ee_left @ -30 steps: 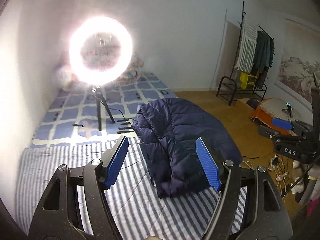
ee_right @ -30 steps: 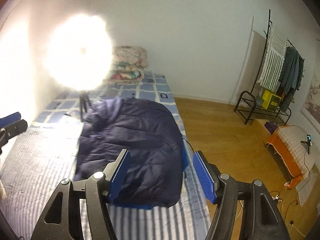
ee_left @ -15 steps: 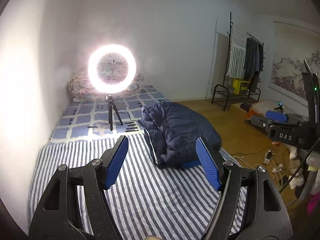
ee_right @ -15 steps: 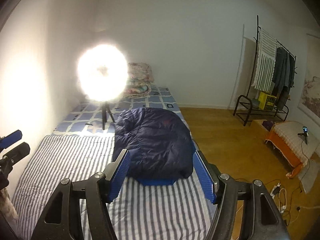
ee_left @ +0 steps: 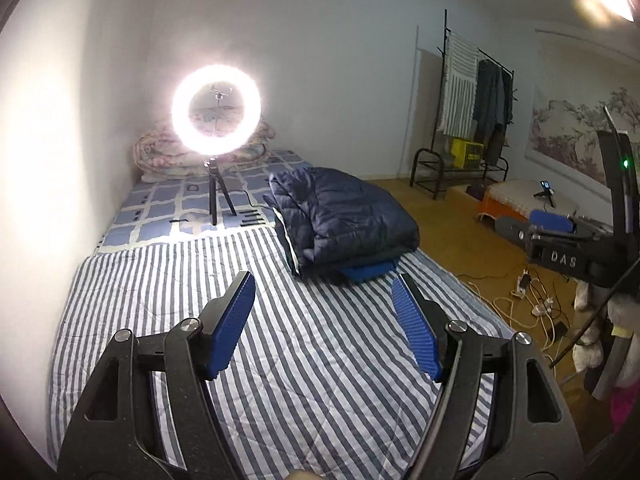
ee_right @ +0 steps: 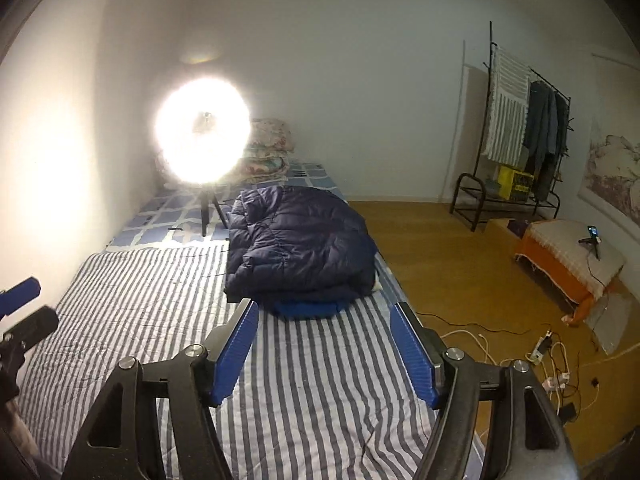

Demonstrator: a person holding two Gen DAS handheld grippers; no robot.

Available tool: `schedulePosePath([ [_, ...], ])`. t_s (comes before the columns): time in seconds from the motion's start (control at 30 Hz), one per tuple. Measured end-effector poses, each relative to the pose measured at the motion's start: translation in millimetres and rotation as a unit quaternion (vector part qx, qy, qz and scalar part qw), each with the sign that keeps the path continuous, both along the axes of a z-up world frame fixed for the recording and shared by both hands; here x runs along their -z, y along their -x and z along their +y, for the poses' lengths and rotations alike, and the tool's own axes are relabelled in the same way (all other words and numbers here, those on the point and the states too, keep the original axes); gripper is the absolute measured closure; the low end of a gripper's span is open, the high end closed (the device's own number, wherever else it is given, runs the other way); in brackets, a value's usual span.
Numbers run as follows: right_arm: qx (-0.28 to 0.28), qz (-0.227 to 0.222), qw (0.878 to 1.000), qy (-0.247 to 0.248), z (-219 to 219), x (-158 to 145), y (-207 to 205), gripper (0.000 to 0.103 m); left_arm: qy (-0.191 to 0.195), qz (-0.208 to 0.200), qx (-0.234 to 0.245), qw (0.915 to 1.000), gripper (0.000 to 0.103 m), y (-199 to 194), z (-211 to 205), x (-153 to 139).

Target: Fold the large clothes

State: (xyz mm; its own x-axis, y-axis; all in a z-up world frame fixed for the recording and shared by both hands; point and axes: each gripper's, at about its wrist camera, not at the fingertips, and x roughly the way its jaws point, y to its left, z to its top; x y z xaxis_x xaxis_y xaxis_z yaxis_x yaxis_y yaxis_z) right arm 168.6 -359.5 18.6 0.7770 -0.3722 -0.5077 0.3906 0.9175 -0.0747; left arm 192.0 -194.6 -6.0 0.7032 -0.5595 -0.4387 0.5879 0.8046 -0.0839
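Striped bed (ee_right: pixel 320 392) | folded navy jacket (ee_right: pixel 300 248) hides blue underlayer | left gripper (ee_left: pixel 324 312), right gripper (ee_right: pixel 324 340) spread, empty

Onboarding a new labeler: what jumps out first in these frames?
The glaring ring light on its tripod at the far end of the bed, washing out the wall. Next, the folded navy puffer jacket on the striped sheet near the bed's right edge. Both the left gripper and right gripper frame the foreground, open and empty.

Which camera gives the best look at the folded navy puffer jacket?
The right wrist view: the navy puffer jacket lies nearly straight ahead, its top and near edge plain. The left wrist view shows the jacket from its left side, the stacked folds showing.
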Motion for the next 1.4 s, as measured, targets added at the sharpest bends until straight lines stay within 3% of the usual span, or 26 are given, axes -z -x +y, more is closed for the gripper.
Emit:
schedulePosePath([
  [0.13,0.007,-0.017,1.000,-0.015,-2,1,11,0.019,-0.005,-0.004,-0.003,1.0000,0.029,3,0,3],
  [0.47,0.026,-0.043,0.999,-0.006,1,3,19,0.001,-0.006,-0.028,-0.022,0.9994,0.000,7,9,3],
  [0.83,0.029,-0.050,0.998,0.023,13,2,19,0.000,-0.009,-0.039,-0.040,0.9984,0.000,10,17,1],
  [1.4,0.023,-0.049,0.998,0.023,16,3,18,0.000,-0.016,-0.043,-0.036,0.9983,0.000,13,16,1],
])
